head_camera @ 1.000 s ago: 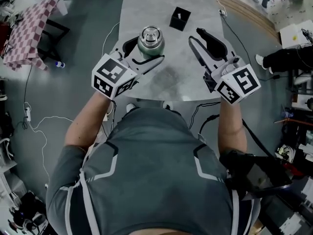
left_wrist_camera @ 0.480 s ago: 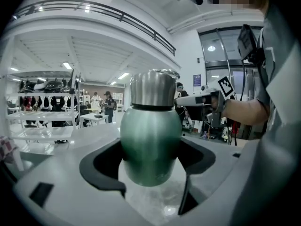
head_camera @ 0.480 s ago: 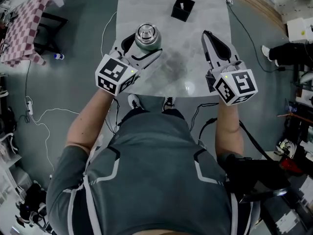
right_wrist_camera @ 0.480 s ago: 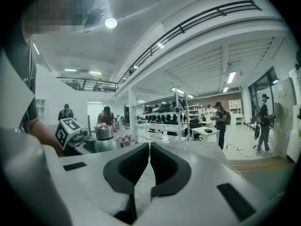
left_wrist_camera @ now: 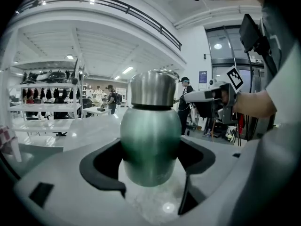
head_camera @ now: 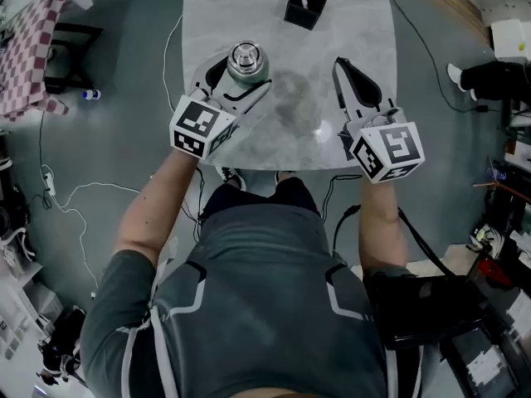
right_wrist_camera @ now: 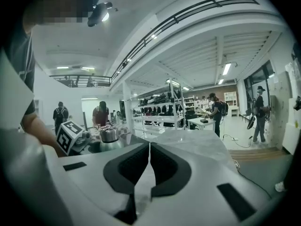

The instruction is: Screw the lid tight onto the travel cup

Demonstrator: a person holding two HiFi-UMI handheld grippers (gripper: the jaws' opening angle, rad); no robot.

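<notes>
The travel cup [head_camera: 247, 63] is green with a steel lid [left_wrist_camera: 152, 88] on top, and it stands upright over the left part of the marble table [head_camera: 290, 131]. My left gripper [head_camera: 243, 75] is shut on the cup's body, one black pad on each side [left_wrist_camera: 149, 158]. I cannot tell whether the cup's base touches the table. My right gripper [head_camera: 340, 63] is to the right of the cup and apart from it, shut with nothing between its pads [right_wrist_camera: 149, 146]. The cup [right_wrist_camera: 109, 136] also shows at the left of the right gripper view.
A small black box [head_camera: 305, 5] sits at the far side of the table. The table's near edge [head_camera: 282, 166] runs just behind both grippers. A stand with a checkered cloth [head_camera: 33, 40] is on the floor at the left, with cables [head_camera: 58, 197] lying nearby.
The right gripper's jaws stood apart a second ago and are now closed, with nothing in them. Both grippers have sunk toward the table, and the cup has gone down with the left one.
</notes>
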